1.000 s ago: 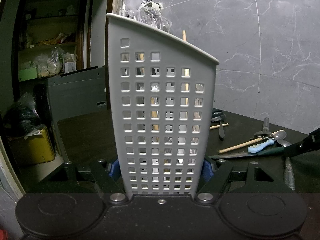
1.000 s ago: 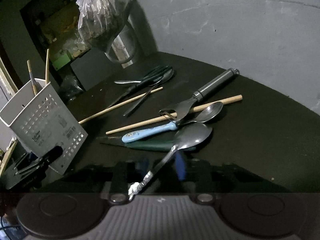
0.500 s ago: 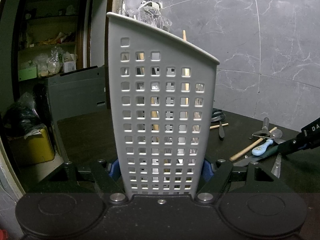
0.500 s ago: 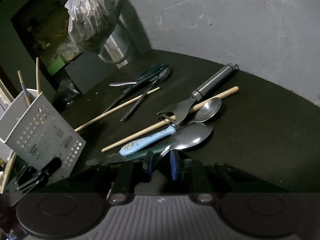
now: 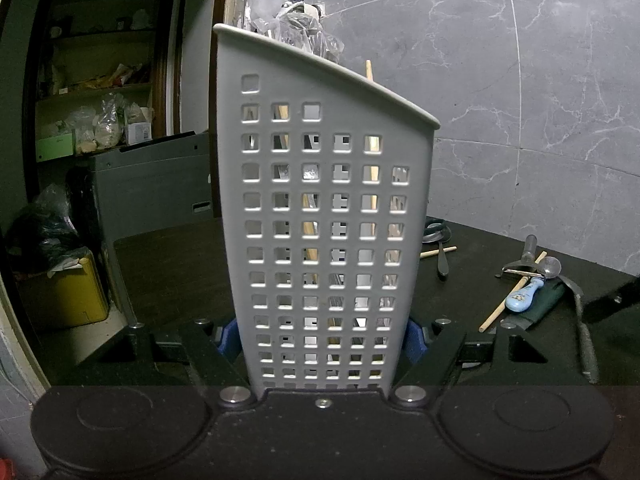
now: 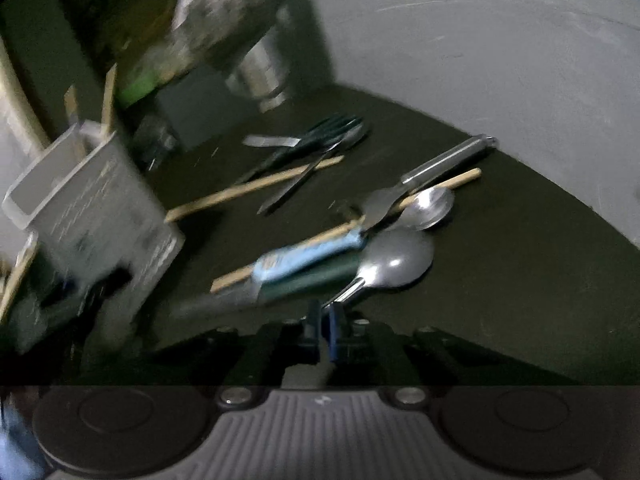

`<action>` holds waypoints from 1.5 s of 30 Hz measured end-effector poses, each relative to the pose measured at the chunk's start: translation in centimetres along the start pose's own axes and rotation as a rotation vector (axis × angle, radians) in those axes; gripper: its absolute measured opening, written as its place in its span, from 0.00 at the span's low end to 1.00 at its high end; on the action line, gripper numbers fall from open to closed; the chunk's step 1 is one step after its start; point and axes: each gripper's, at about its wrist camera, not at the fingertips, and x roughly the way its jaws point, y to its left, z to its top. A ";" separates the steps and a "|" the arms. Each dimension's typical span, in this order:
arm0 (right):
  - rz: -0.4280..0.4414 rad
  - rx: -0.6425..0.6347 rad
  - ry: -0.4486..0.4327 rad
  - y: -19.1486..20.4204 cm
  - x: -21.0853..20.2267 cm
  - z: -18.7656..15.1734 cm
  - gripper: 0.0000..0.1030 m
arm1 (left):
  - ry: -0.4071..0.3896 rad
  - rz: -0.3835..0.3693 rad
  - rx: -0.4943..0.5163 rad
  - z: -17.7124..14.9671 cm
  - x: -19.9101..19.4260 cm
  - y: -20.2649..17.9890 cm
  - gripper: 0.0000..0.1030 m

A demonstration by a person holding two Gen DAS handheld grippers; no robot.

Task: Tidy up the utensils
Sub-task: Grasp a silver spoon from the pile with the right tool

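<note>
My left gripper [image 5: 320, 332] is shut on a tall white perforated utensil holder [image 5: 324, 216], which stands upright on the dark table with chopsticks inside. The holder also shows at the left of the blurred right wrist view [image 6: 92, 208]. My right gripper [image 6: 325, 320] is shut on the handle of a large steel spoon [image 6: 396, 262], whose bowl points away to the right. Beside it lie a blue-handled utensil [image 6: 308, 258], a green-handled knife [image 6: 304, 284], a smaller spoon [image 6: 430, 208], a peeler [image 6: 444, 164] and wooden chopsticks [image 6: 256, 188].
Further back on the table [image 6: 500, 272] lie a dark fork, a spoon and a knife [image 6: 316, 140]. A metal canister with a plastic bag [image 6: 260, 76] stands by the grey wall. Shelves and a yellow box [image 5: 68, 292] are off the table's left.
My right gripper closed on the large spoon's handle and is moving, blurring its view. The left gripper and holder have stayed still.
</note>
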 end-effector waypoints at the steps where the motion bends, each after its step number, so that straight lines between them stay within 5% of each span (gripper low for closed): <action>1: -0.005 -0.028 0.013 0.2 -0.3 -0.1 0.04 | 0.000 0.001 0.001 0.0 0.0 0.0 0.74; 5: -0.026 -0.177 0.081 1.4 -0.9 -0.8 0.05 | 0.000 0.000 0.000 0.0 0.0 0.0 0.74; 8: -0.029 -0.150 0.076 1.3 -0.9 -0.6 0.10 | 0.000 0.000 0.000 0.0 0.0 0.0 0.74; 13: -0.009 -0.013 0.035 -0.3 -0.6 0.1 0.46 | 0.000 0.000 0.000 0.0 0.0 0.0 0.74; 15: -0.015 0.009 0.025 -0.7 -0.5 0.2 0.47 | 0.000 0.000 0.001 0.0 0.0 0.0 0.74; 19: -0.061 0.051 -0.017 -1.3 0.1 0.8 0.47 | 0.001 0.000 0.001 0.0 0.0 0.0 0.74; 27: -0.163 -0.071 -0.050 0.1 2.4 1.9 0.41 | 0.000 0.000 0.000 0.0 0.0 0.0 0.74; 29: -0.174 -0.100 -0.053 0.3 2.7 2.0 0.33 | 0.000 -0.001 -0.001 0.0 0.0 0.0 0.74; 31: -0.177 -0.105 -0.050 0.2 2.7 2.1 0.11 | 0.000 -0.004 -0.003 -0.1 0.1 0.0 0.74; 33: -0.174 -0.104 -0.055 -0.1 2.6 1.9 0.07 | -0.002 -0.008 -0.007 -0.1 0.1 0.2 0.74; 45: -0.183 -0.052 -0.113 0.6 3.1 1.4 0.07 | 0.021 -0.007 -0.003 0.1 0.5 0.3 0.74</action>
